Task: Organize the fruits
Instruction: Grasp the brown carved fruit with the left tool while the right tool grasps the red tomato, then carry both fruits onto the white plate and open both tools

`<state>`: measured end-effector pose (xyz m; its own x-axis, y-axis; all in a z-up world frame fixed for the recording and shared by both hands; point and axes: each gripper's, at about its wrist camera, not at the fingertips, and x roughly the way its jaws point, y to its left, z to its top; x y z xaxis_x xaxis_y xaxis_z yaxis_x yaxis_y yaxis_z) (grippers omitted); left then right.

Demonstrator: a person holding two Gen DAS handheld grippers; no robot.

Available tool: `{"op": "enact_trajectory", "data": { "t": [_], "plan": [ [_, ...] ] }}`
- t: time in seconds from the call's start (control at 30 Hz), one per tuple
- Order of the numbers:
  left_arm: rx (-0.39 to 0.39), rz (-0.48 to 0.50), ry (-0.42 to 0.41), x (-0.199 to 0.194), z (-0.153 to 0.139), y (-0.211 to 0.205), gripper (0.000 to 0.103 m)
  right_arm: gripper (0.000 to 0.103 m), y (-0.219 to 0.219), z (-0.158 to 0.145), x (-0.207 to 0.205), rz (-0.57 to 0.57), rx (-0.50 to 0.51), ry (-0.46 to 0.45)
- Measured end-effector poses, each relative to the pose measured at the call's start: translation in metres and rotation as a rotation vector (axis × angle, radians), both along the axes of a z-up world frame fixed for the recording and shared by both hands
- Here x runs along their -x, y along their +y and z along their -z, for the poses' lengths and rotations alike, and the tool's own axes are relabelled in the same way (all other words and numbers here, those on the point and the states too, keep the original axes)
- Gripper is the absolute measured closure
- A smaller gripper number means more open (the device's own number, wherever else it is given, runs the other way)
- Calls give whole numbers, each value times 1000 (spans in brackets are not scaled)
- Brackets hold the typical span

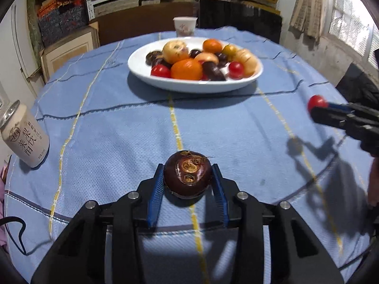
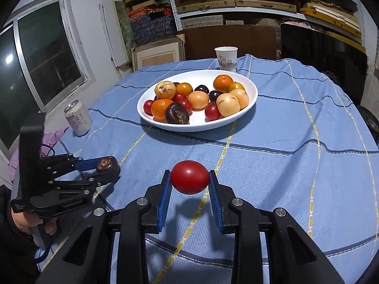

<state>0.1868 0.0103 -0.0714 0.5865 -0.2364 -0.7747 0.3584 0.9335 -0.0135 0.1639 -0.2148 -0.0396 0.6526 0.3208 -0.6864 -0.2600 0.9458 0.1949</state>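
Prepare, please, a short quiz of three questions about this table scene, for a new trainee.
1. Multiple choice: what does the right hand-held gripper hold? A) an orange B) a red tomato C) the paper cup
2. True or false: the drink can stands inside the white bowl.
3. Short answer: what is between the fingers of the left hand-held gripper?

Key:
1. B
2. False; it stands on the blue tablecloth, apart from the bowl.
3. A dark brown round fruit; it seems to rest on the cloth.
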Motion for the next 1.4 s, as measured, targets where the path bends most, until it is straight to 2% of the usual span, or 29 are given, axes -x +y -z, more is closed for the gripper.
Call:
{"op": "enact_trajectory", "data": {
  "t": [0.1,0.23,0.4,0.57,0.7,0.83,0.97,1.0,1.07,1.1,1.17,1.27,1.33,1.4],
  "plan": [
    [47,12,-30,11,-16,-1,65,72,-2,-1,0,3,1,0],
    [68,28,-58,19,-33,-5,65,72,-2,-6,-1,-3,2,-12],
    [69,28,-89,1,-54,-10,65,72,-1,-27,-13,-18,15,-55],
    [72,21,-109,-48,-81,-23,65,72,9,-62,-45,-40,47,-123],
    [75,-2,-91,-104,-91,-36,65,72,21,-80,-92,-63,62,-140],
    [66,-49,-72,-160,-91,-42,65,72,27,-79,-140,-55,70,-121],
    [46,-95,-10,-208,-75,-44,64,71,29,-61,-178,-55,73,-63],
    [42,-113,7,-218,-69,-44,62,65,29,-55,-184,-47,76,-51],
    [38,-140,11,-224,-66,-41,49,50,24,-52,-185,-13,75,-72],
    [44,-149,6,-224,-65,-38,45,49,23,-52,-183,-11,69,-78],
    [62,-163,-17,-217,-70,-33,28,49,21,-54,-176,-11,63,-82],
    [88,-173,-25,-196,-78,-24,17,48,16,-57,-160,0,43,-69],
    [99,-181,-25,-176,-81,-18,12,39,12,-59,-139,8,26,-52],
    [90,-176,-26,-145,-82,-15,7,21,8,-58,-111,21,23,-51]
  ]
}}
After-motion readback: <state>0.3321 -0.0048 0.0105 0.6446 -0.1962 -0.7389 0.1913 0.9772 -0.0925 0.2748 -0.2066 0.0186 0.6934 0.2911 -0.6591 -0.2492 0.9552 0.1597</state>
